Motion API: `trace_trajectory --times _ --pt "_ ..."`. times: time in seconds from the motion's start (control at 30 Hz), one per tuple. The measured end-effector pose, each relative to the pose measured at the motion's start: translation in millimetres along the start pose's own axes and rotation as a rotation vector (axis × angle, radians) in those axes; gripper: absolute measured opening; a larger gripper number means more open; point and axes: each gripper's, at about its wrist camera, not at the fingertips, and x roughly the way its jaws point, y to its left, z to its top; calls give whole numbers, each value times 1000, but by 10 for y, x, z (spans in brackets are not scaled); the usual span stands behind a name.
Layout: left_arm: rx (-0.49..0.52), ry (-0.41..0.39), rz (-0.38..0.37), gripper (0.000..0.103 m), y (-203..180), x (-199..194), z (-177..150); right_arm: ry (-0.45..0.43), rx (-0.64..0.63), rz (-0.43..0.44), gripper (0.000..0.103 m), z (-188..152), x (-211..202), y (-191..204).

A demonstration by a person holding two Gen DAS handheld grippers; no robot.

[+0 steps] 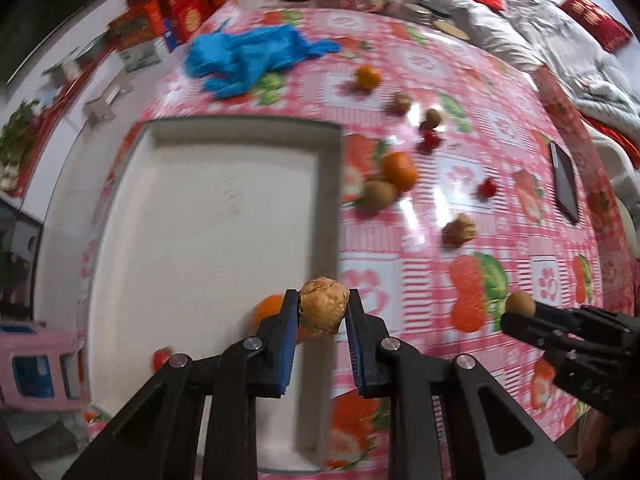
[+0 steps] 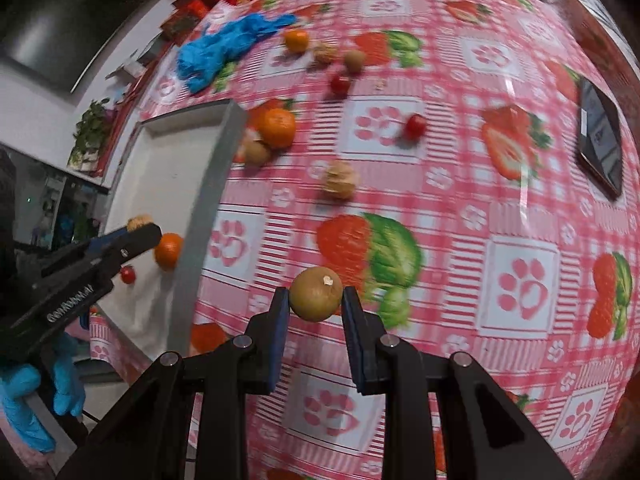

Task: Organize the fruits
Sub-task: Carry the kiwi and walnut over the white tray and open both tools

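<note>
Risk: left gripper (image 1: 323, 312), clamped on a wrinkled tan walnut (image 1: 322, 311), sits above the white rectangular tray's (image 1: 208, 216) right wall; releasing here could bounce it out. Right gripper (image 2: 315, 300) pinches a smooth brown longan (image 2: 316, 299), which could roll free.

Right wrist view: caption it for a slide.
Right gripper holds a longan above the checkered tablecloth, beside the white tray.

A round table (image 2: 460, 208) fills the room, under a glossy pink checked cloth (image 1: 500, 216) printed with strawberries and paw marks; light glares off it. Past its far edge red gift boxes (image 1: 180, 8) are stacked by a pale wall. Off its right edge lies a rumpled grey quilt (image 1: 532, 36). A pink stool (image 1: 36, 364) stands at the left, near green leaves (image 2: 90, 128).
</note>
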Motion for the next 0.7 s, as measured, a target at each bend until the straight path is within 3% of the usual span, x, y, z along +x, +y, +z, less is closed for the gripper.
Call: trace_trajectory --times 0.43,0.7 --pt "-106 65 90 24 694 129 -198 24 -151 100 29 322 336 1104" --pt "-118 82 106 24 810 219 -203 59 -183 102 29 491 571 1371"
